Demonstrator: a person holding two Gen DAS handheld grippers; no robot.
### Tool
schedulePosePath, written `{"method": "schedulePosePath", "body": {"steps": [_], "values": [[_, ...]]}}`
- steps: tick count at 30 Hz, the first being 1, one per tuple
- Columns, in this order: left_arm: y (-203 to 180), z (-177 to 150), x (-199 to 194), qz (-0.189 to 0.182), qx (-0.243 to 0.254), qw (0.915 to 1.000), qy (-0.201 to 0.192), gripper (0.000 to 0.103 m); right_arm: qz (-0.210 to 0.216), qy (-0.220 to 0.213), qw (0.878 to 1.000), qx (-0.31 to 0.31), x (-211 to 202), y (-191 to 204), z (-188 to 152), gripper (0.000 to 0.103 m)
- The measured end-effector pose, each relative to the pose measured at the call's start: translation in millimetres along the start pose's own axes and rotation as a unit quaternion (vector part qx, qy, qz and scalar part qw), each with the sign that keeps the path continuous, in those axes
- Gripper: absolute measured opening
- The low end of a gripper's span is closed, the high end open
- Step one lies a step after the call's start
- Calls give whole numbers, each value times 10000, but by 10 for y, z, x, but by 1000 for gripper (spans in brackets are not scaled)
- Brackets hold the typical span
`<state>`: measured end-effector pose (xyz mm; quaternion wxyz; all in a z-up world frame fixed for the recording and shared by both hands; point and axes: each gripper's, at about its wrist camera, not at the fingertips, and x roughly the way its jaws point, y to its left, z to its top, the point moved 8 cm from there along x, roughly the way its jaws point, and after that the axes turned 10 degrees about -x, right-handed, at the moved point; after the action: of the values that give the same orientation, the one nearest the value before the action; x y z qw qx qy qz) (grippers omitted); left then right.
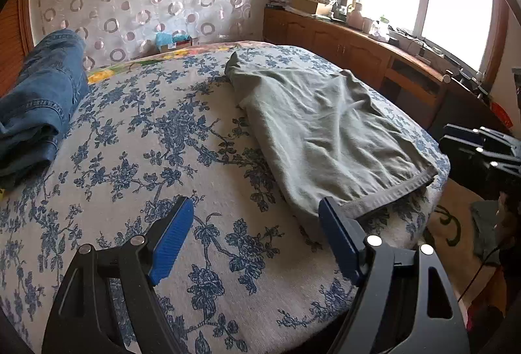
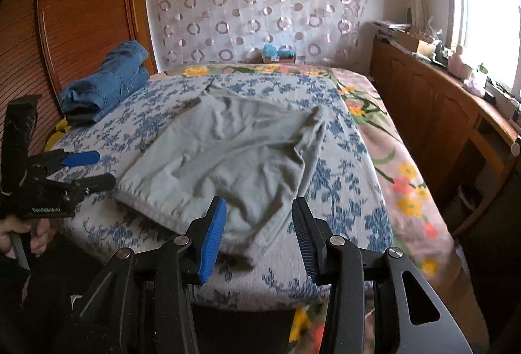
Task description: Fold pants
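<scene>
Folded jeans (image 2: 105, 87) are sitting at the bed's far left corner, around 10 o'clock from your right gripper (image 2: 259, 235) and well apart from the pants (image 2: 228, 152). A wooden cabinet (image 2: 433, 103) cluttered with boxes is running along the right under the window (image 2: 488, 12), and a ring-patterned curtain (image 2: 260, 2) is hanging behind the bed (image 2: 351, 197). Nothing is lying between either gripper and the cloth.

The grey-green pants are lying spread and wrinkled on the blue-flowered cover, waistband toward you at the near edge. In the right wrist view the near hem is sitting just past your right jaws at 12 o'clock, not between them. In the left wrist view the waistband corner is lying at about 1 o'clock, just beside the right fingertip (image 1: 329, 207) of your left gripper (image 1: 254, 207); whether they are touching, you cannot tell.

Both sets of jaws are standing wide apart, holding nothing. You are holding the right gripper low at the bed's near edge, pointing across the cloth. Your left hand (image 2: 19, 233) is gripping its handle at 9 o'clock, fingers aimed along the near edge.
</scene>
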<state>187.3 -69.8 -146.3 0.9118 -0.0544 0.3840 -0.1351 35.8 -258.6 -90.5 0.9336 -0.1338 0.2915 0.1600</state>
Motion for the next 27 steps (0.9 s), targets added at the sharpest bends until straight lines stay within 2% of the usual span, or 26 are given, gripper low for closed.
{"method": "schedulePosePath", "body": {"steps": [6,7,8,12,18,20,27], "values": [[-56,10,-119,-20,130,9999,-47,80,108,-39,9998,152,-55,52,-56,43],[-64,4,-126,-25,133,9999,-49,80,179,-29,9997,154,-45,65,-78,36],[-72,-3,-126,-32,137,9999,-49,80,243,-9,9996,155,-29,82,-95,33],[-103,-32,-78,-49,117,9999,-4,80,354,34,9992,197,28,125,-140,29],[-164,-98,15,-46,170,9998,107,80,249,212,9992,212,103,137,-183,24],[-186,-115,42,-55,180,9997,138,80,313,250,9989,242,131,156,-202,12],[-220,-179,78,-43,229,9996,186,80,396,117,9988,265,-6,159,-193,8]]}}
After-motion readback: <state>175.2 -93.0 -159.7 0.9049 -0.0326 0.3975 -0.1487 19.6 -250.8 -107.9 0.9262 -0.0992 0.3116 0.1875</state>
